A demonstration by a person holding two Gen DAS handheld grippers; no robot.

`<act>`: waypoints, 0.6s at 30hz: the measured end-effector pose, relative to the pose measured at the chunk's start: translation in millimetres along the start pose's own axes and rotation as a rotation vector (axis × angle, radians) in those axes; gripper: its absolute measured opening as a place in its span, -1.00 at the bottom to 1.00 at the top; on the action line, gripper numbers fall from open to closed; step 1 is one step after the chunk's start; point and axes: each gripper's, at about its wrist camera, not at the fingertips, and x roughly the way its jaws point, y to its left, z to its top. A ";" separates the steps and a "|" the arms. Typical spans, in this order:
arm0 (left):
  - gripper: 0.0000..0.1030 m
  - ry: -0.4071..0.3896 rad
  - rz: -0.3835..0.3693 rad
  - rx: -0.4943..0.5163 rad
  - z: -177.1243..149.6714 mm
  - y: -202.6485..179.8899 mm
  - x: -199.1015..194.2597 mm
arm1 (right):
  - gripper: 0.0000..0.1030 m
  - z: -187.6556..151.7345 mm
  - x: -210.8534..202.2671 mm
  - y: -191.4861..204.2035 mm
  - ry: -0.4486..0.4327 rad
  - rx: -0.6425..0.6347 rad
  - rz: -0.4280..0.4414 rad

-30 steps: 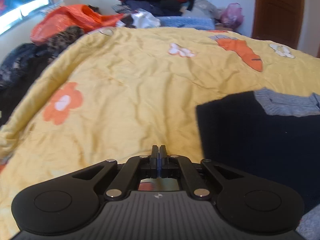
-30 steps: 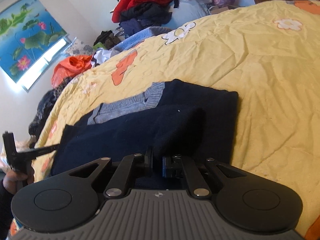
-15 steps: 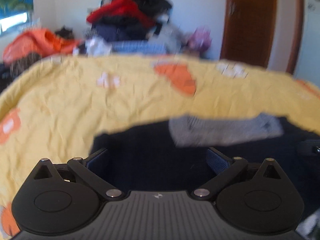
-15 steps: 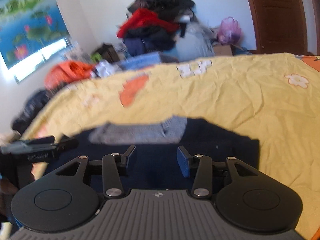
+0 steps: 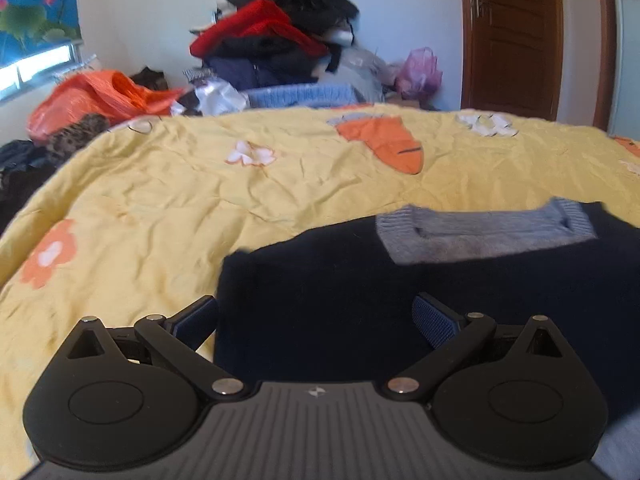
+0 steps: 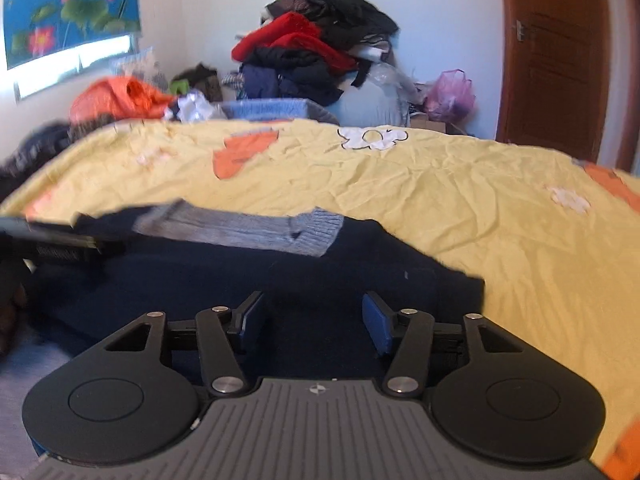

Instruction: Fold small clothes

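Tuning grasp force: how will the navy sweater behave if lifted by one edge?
The navy sweater is knit and lies draped flat on the yellow quilt, so it will likely sag floppily. Its fuzzy weave should grip rather than slip. The folded layers probably slide apart if lifted unevenly.

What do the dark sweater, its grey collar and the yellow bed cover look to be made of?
Dark sweater: looks like soft, matte navy knit, perhaps wool; its surface is fuzzy.
Grey collar: ribbed knit, the ridges visible along its edge.
Yellow bed cover: thin woven cloth, probably cotton, matte and finely creased, with orange and white flower shapes.
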 end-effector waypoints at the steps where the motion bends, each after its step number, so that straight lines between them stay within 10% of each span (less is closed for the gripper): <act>1: 1.00 -0.009 -0.046 -0.003 -6.0 -1.7 -14.4 | 0.36 -5.2 -9.9 2.4 -0.004 -0.001 0.030; 10: 1.00 0.048 -0.199 -0.002 -35.7 -11.7 -22.2 | 0.67 -32.6 -0.3 24.8 0.082 -0.148 -0.071; 18: 1.00 -0.027 -0.082 0.234 -87.0 -25.3 -92.9 | 0.79 -64.1 -48.8 41.9 0.121 -0.120 -0.093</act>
